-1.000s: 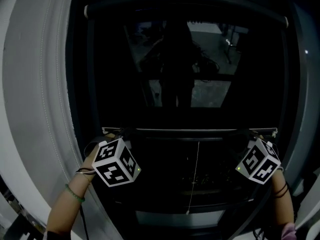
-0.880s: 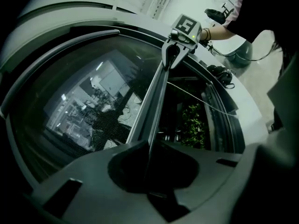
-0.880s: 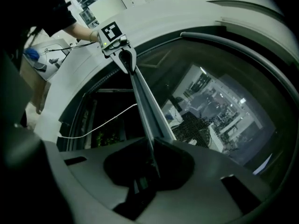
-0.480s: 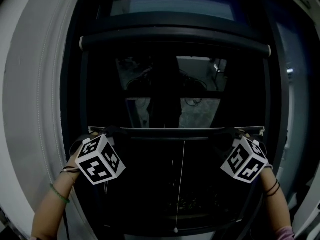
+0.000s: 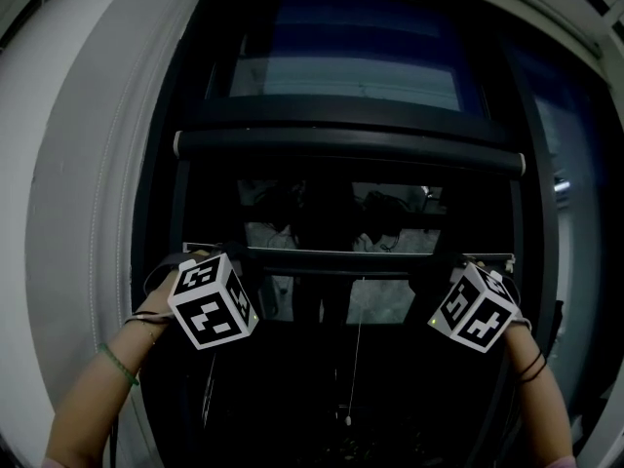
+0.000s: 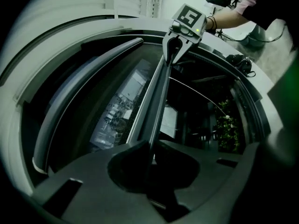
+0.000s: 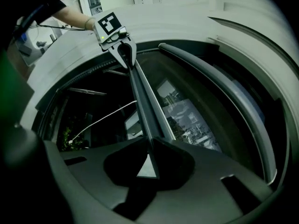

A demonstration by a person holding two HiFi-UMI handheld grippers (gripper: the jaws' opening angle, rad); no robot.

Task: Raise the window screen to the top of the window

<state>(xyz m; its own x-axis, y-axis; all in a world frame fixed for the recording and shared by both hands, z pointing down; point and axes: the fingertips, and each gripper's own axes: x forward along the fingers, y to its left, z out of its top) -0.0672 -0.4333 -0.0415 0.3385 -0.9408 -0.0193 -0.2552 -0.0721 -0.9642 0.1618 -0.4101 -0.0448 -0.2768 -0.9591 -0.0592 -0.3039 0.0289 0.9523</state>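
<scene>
Head view puts the left claw (image 5: 216, 257) at the left end of the thin dark-grey metal bottom rail (image 5: 351, 259) of the dark mesh window screen (image 5: 331, 213); its jaws are pinched tight on that rail, which in the left gripper view runs straight out from between them. The rail's long axis lies level, left to right across the window, and it is about as close to one hand as to the other. Above it, parallel and near, sits the thick black roller tube (image 5: 351, 149), with only a short strip of mesh showing between the two. A thin white pull cord (image 5: 355, 359) hangs free below the rail's middle. At the rail's right end the right claw (image 5: 466, 261) is likewise clamped narrow on the rail, as the right gripper view shows. The coming move, as I judge it, turns on the roller tube lying straight above both claws; both ends should rise together so that the rail meets the tube level rather than skewed.
</scene>
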